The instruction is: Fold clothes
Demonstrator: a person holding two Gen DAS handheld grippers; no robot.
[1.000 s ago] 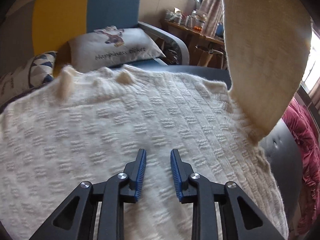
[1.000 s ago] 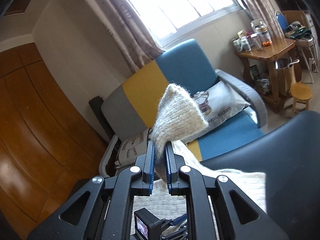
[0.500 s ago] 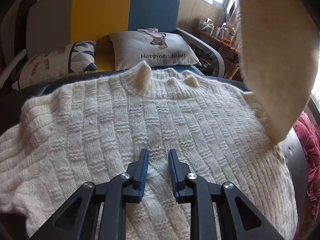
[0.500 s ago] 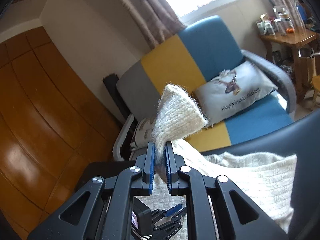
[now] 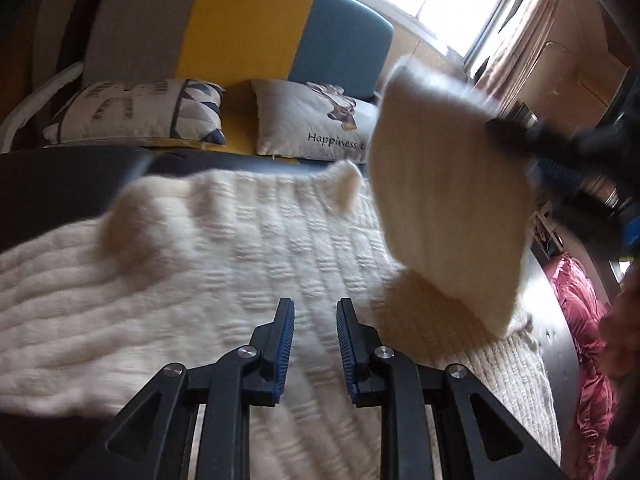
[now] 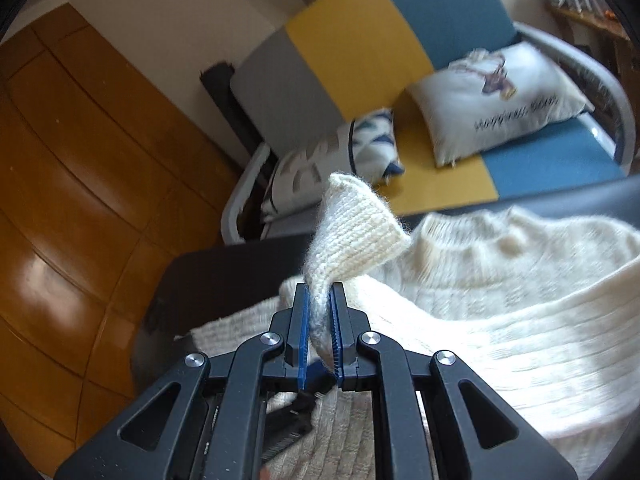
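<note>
A cream knitted sweater (image 5: 240, 260) lies spread on a dark table (image 5: 60, 188), its collar (image 5: 344, 188) toward the sofa. My left gripper (image 5: 315, 312) hovers low over the sweater's body, open, with a narrow gap and nothing between its blue pads. My right gripper (image 6: 320, 298) is shut on the ribbed cuff (image 6: 356, 236) of one sleeve. It holds the cuff lifted over the sweater (image 6: 500, 300). In the left wrist view that raised sleeve (image 5: 440, 208) hangs at the right, with the right gripper (image 5: 560, 152) blurred behind it.
A grey, yellow and blue sofa (image 5: 248, 24) with two printed pillows (image 5: 136, 112) stands just beyond the table. A wooden wardrobe (image 6: 80, 200) fills the left of the right wrist view. Red cloth (image 5: 588, 360) lies off the table's right edge.
The right gripper has come down and carried the sleeve across over the sweater's body. The left gripper has slid leftward over the sweater, and its gap has narrowed a little.
</note>
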